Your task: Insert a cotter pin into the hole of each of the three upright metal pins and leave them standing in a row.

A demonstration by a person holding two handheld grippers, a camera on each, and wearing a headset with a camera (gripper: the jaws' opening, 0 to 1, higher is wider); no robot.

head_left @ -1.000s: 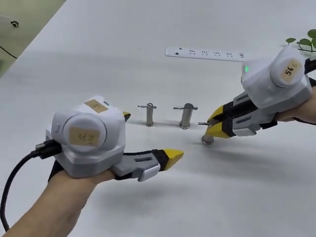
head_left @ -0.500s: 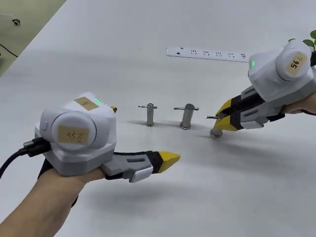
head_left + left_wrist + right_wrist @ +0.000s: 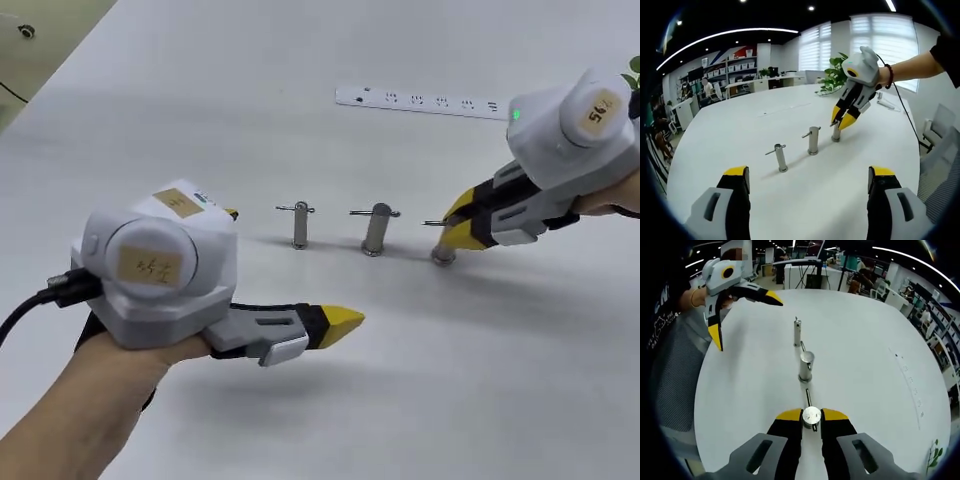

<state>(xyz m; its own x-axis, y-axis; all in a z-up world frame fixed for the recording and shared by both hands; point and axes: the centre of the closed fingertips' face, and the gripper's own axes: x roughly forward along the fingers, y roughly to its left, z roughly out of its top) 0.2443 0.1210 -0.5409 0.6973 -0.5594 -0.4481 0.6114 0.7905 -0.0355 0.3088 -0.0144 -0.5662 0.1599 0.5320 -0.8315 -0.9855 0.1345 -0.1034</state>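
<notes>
The right tongs (image 3: pixel 462 226) clamp the third metal pin (image 3: pixel 811 416) at the row's right end, mid-worktop (image 3: pixel 300 100). The left tongs (image 3: pixel 808 172) gape apart, empty. A skewed release could topple it or dislodge its cotter pin (image 3: pixel 432 223).

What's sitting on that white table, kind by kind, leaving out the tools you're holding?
Upright metal pins: 3
Cotter pins: 3, one through each upright pin
Power strip: 1
Total: 7
</notes>
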